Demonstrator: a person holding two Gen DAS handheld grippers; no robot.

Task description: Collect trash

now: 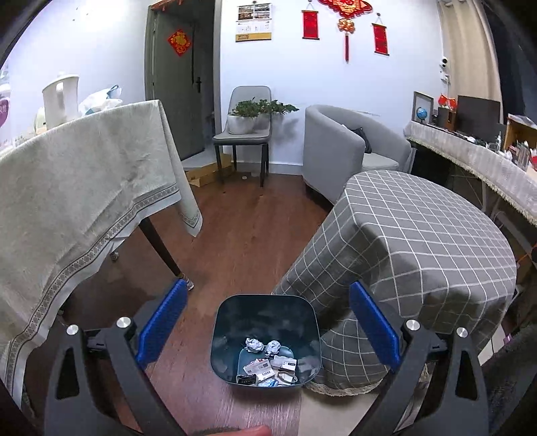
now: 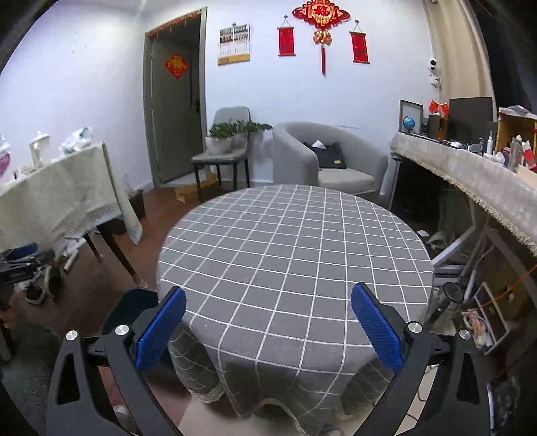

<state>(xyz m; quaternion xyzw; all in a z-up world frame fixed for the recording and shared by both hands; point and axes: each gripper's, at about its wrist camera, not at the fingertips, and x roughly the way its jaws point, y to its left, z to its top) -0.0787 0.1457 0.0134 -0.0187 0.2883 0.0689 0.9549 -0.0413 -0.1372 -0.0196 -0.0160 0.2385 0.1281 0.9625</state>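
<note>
clear: floor strip (image 1: 241, 234) | blocks: cream table (image 1: 84, 174) left, checked table (image 1: 419, 241) right

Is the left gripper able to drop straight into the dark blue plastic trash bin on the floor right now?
Probably yes: the left gripper is open and empty above the dark blue plastic trash bin, whose uncovered mouth faces it; the grey checked tablecloth hangs beside it.

You face a white wall (image 2: 84, 84) with a green door (image 2: 174, 110), red hangings (image 2: 322, 20), a grey armchair (image 2: 335, 157) and a wood floor (image 1: 241, 234).
</note>
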